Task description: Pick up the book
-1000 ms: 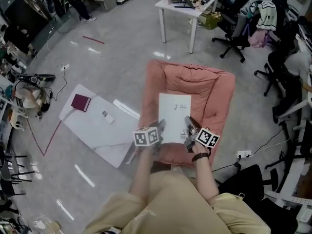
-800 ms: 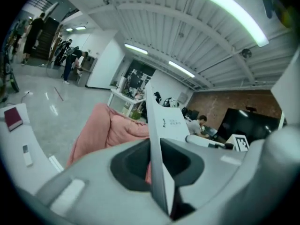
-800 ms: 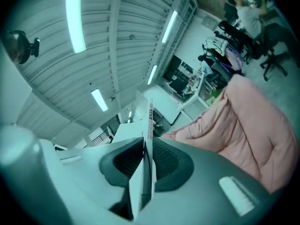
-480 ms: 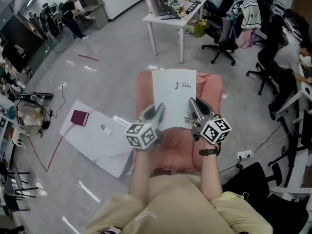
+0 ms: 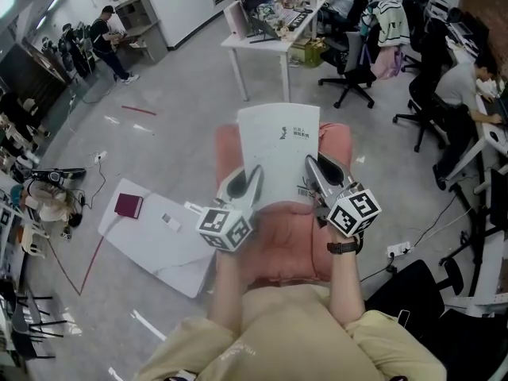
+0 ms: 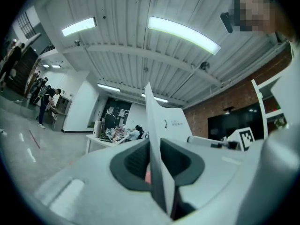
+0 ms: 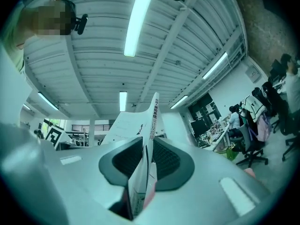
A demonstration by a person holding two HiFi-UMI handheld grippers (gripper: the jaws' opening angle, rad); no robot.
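A thin white book [image 5: 278,153] is held up in the air over a pink cushion [image 5: 286,240], its cover facing the head view. My left gripper [image 5: 254,177] is shut on the book's lower left edge and my right gripper [image 5: 312,167] is shut on its lower right edge. In the left gripper view the book [image 6: 156,130] stands edge-on between the dark pads of the left gripper [image 6: 158,170]. The right gripper view shows the printed spine of the book [image 7: 149,125] pinched in the right gripper [image 7: 143,165].
A low white tabletop [image 5: 171,248] lies on the floor at the left with a maroon notebook [image 5: 128,205] on it. A white desk [image 5: 266,38], office chairs [image 5: 353,58] and seated people stand beyond. A black chair [image 5: 413,292] is at my right.
Both grippers have risen with the book, lifting it off the pink cushion and tipping it up towards the head camera. Both stay shut on it.
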